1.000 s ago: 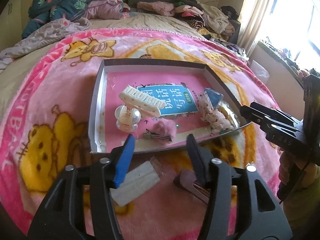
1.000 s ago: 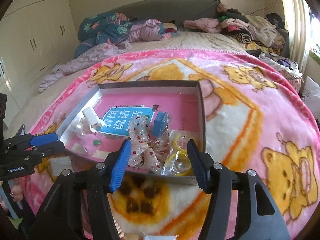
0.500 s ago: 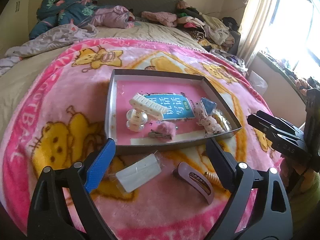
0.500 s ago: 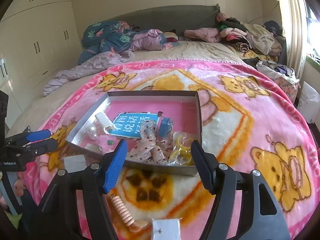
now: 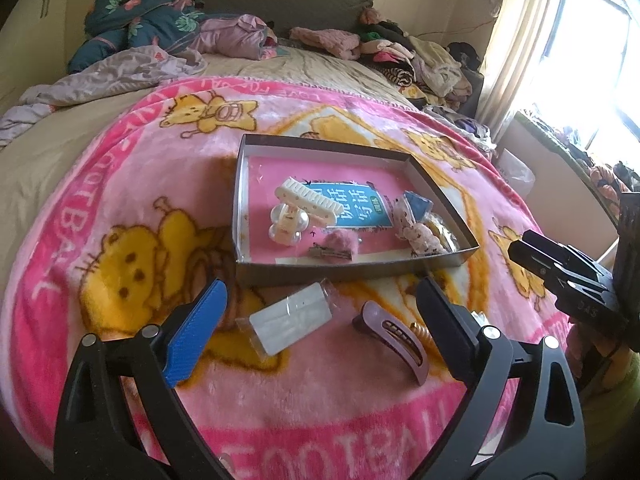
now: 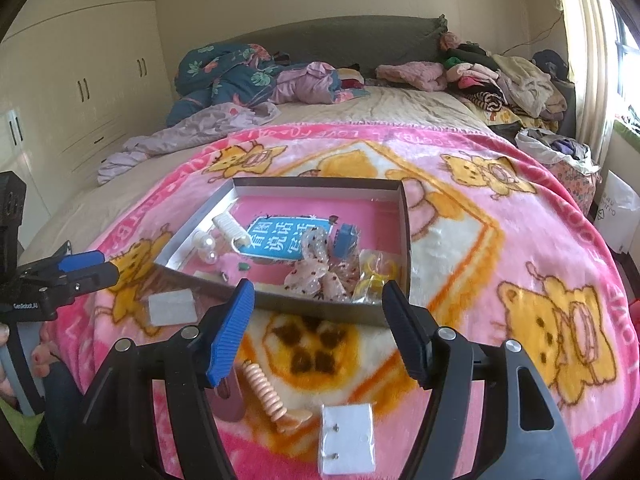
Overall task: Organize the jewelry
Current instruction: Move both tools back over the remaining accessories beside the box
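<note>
2 grippers hover over a pink blanket (image 5: 120, 184). Left gripper (image 5: 320, 312) has just been opening, nothing between its jaws; right gripper (image 6: 318, 322) gapes empty. Hair clips fill the tray (image 5: 240, 184); a purple clip (image 5: 394, 338) lies outside.

Daylight scene, fairly bright. Light comes from the window (image 5: 596, 52) at far right, blown out to white glare in the left wrist view; the curtain (image 5: 516, 36) beside it glows. Right wrist view catches only a sliver of that glare at its right edge. Blanket (image 5: 320, 380) evenly lit, colours slightly washed, shadows soft. Tray (image 5: 336, 270) near wall is in shade. Strong fisheye bending, black vignette in the corners. Mild softness near the edges; centre is sharp, no motion blur.
</note>
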Demonstrator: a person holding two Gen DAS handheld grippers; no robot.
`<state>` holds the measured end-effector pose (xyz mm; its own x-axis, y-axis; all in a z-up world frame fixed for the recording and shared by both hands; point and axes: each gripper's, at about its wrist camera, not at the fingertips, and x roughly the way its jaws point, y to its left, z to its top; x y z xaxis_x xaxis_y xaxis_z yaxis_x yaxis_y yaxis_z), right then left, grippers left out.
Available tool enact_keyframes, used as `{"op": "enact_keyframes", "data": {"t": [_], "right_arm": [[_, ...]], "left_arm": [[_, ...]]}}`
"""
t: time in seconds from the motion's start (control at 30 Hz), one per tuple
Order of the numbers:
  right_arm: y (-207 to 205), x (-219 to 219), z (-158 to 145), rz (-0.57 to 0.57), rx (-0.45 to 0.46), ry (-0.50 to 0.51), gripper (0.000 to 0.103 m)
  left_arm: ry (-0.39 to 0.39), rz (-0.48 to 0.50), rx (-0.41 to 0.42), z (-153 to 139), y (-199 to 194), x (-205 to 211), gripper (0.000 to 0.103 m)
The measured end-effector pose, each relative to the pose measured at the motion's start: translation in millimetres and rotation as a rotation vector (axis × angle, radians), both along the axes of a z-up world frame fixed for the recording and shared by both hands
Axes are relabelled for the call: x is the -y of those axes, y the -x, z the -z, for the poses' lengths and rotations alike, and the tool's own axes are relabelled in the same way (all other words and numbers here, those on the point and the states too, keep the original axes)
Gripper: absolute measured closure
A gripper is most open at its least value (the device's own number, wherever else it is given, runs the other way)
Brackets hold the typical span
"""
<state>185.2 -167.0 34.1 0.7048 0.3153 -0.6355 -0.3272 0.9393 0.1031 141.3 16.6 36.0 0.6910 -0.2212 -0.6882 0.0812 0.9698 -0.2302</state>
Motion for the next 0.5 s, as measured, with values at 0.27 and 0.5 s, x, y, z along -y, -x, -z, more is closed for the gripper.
{"op": "enact_keyframes", "data": {"t": [0.27, 0.5], "right_arm": [[18, 4, 6, -0.002, -0.009, 0.004, 0.039], [31, 12, 14, 0.005, -0.031, 0.000, 0.039]], "left_arm": [[0.025, 0.009, -0.015, 4, 13, 3, 0.016], [0.020, 0.021, -0.026, 10, 22, 13, 0.016]]}}
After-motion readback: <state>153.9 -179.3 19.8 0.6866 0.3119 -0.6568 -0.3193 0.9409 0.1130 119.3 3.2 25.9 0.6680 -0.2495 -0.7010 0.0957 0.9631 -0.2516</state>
